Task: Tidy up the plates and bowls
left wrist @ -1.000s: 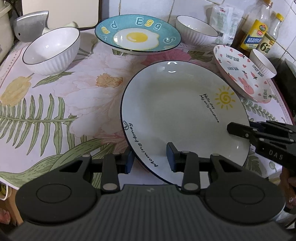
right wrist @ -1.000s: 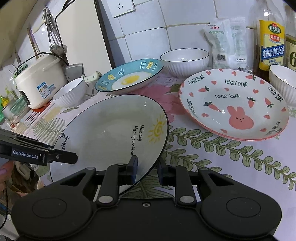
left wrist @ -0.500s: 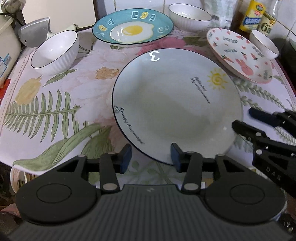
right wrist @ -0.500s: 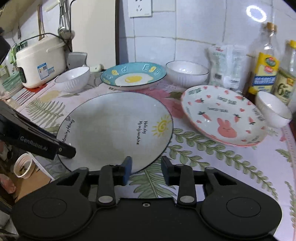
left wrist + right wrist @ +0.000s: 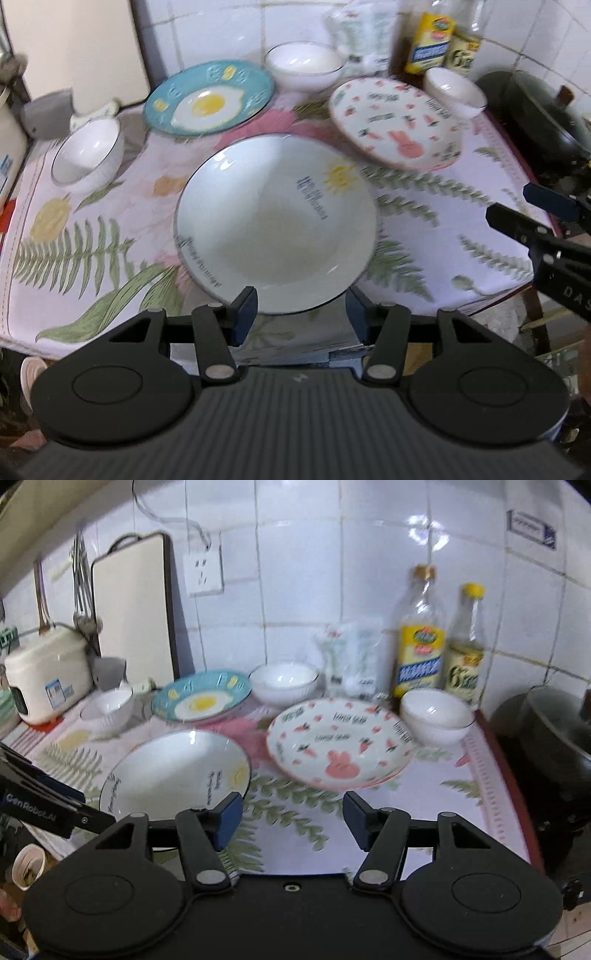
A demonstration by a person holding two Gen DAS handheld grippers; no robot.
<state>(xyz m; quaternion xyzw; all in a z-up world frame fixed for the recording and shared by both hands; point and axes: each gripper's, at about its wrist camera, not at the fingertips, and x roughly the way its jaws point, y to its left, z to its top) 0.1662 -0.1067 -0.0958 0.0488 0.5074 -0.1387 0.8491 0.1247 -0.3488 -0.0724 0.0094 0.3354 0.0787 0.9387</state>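
Observation:
A white sun plate [image 5: 275, 221] lies flat on the floral cloth, also in the right wrist view [image 5: 173, 775]. Behind it are a blue egg plate [image 5: 208, 98] [image 5: 201, 699], a pink rabbit plate [image 5: 395, 123] [image 5: 338, 742], and three white bowls: left [image 5: 88, 153] [image 5: 107, 707], back [image 5: 304, 66] [image 5: 282, 681], right [image 5: 454, 90] [image 5: 436, 714]. My left gripper [image 5: 301, 312] is open and empty, just short of the sun plate's near rim. My right gripper [image 5: 291, 819] is open and empty, near the table's front edge, right of the sun plate.
A rice cooker [image 5: 48, 675] stands at far left, a cutting board [image 5: 135, 605] leans on the tiled wall. Two bottles [image 5: 419, 635] and a packet [image 5: 351, 661] stand at the back. A dark pot [image 5: 554, 738] sits right of the table. The table's front edge [image 5: 295, 347] is close.
Both grippers let go of the sun plate, opened wider and drew back and up. The plate now rests flat on the cloth.

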